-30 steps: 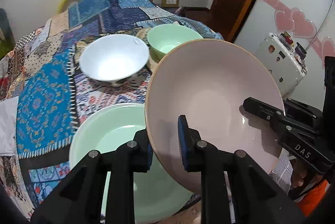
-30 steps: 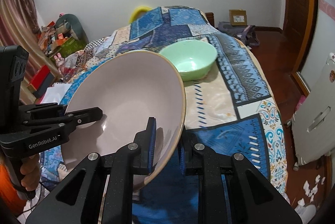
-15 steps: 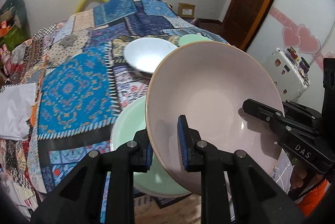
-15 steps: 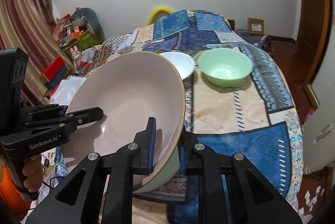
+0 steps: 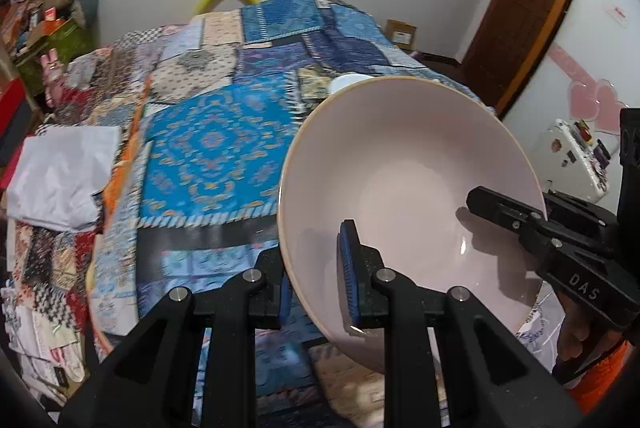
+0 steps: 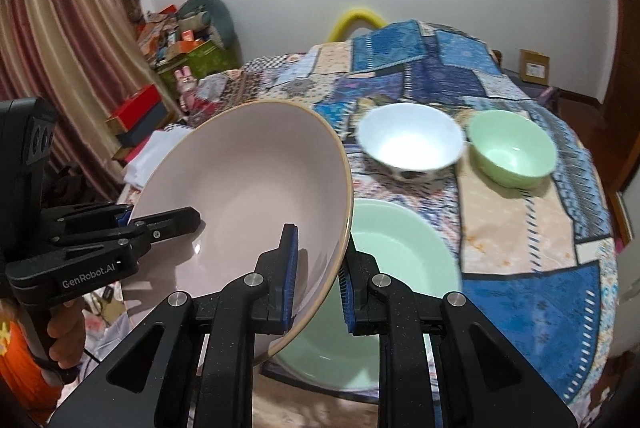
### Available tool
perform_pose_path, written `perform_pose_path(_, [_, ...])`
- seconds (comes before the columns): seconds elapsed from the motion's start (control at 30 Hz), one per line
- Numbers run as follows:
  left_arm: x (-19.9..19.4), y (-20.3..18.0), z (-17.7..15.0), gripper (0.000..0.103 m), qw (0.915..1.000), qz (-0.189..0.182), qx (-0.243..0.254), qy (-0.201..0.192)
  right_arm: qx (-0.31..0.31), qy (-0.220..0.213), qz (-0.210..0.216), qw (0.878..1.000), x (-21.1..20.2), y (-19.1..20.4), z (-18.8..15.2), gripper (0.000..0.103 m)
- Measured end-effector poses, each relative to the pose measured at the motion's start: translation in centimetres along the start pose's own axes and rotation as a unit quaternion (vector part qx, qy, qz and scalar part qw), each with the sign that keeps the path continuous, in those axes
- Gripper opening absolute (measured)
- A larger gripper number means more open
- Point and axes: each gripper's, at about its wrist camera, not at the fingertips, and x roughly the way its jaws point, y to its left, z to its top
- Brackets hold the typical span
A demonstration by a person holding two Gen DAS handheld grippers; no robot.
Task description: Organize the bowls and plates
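Observation:
A large pink bowl with a tan rim hangs tilted above the patchwork table, held by both grippers. My left gripper is shut on its near rim. My right gripper is shut on the opposite rim, and it shows in the left wrist view as a black clamp. Low and to the right of the pink bowl, a wide pale green dish rests on the table. Behind it stand a white bowl and a small green bowl. The left wrist view shows only a sliver of the white bowl.
A blue patchwork cloth covers the round table. A white folded sheet lies at its left edge. Boxes and clutter stand by the curtain. A white appliance and a brown door are on the right.
Both grippers have carried the pink bowl leftward over the table. In the left wrist view the green dish and bowls slid behind it. The white bowl and green dish came into the right wrist view.

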Motion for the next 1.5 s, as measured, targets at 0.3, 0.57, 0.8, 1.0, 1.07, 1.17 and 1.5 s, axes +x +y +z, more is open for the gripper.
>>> perform_pose_path(0.3, [-1.5,4.8,-1.7,0.021,0.9989,0.031,-0.036,0.001,-0.026,0.019,0.036,0.999,2.5,3.6,0.2,0.017])
perform_pose_path(0.57, [-0.9,7.7,-2.9,0.021,0.9969,0.044,-0.063,0.016,-0.038,0.045,0.051,0.997,5.1,5.5,0.0,0.017])
perform_pose_path(0.8, [0.9,10.0,-4.1,0.021,0.9945,0.048,-0.085,0.037,-0.041,0.072,0.060,0.995,7.6,6.5,-0.4,0.017])
perform_pose_path(1.0, [2.7,11.5,-5.1,0.021,0.9922,0.046,-0.102,0.056,-0.043,0.097,0.059,0.993,9.7,6.8,-0.9,0.017])
perform_pose_path(1.07, [3.2,11.9,-5.3,0.021,0.9914,0.046,-0.106,0.062,-0.043,0.106,0.059,0.992,10.4,6.9,-1.0,0.017])
perform_pose_path(1.17, [4.3,12.5,-5.7,0.021,0.9900,0.044,-0.113,0.073,-0.044,0.116,0.059,0.991,11.1,6.9,-1.3,0.017])
perform_pose_path(1.5, [5.8,13.7,-6.6,0.021,0.9869,0.047,-0.126,0.089,-0.053,0.141,0.060,0.987,12.8,7.3,-1.8,0.017])
